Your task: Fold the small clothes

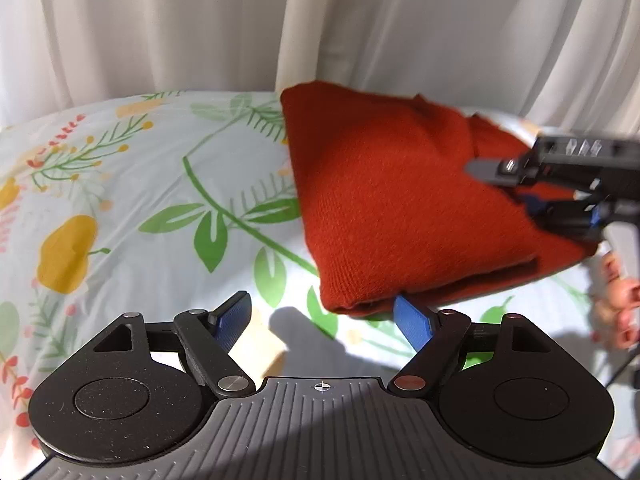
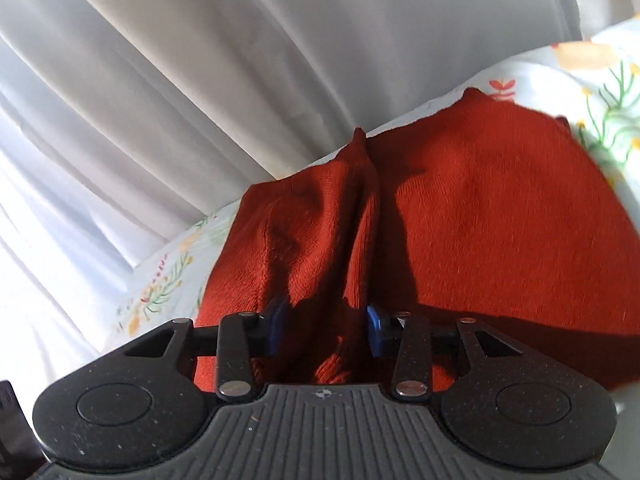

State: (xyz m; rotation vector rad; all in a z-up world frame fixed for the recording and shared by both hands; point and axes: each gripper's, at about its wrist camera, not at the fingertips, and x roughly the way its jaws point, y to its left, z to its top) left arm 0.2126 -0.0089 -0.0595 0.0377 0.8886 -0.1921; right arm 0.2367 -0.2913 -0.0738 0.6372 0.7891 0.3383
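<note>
A rust-red knitted garment [image 1: 404, 200] lies folded in a thick bundle on a bed sheet [image 1: 132, 184] printed with green leaves and yellow and red flowers, toward the sheet's far edge, where white curtains [image 1: 200, 24] hang just behind it. The left gripper [image 1: 324, 316] hovers with its blue-padded jaws spread wide and nothing between them; the right-hand pad sits just beside the bundle's near corner, whether touching cannot be told. In the left wrist view the right gripper [image 1: 532, 200] reaches in over the far side of the garment, a bit of the person's hand [image 1: 620, 308] showing below it. From the right wrist view, the right gripper [image 2: 326, 330] has its jaws partly closed around a raised ridge of the red knit, which rises between the blue pads [image 2: 374, 330] and runs away toward the curtains
</note>
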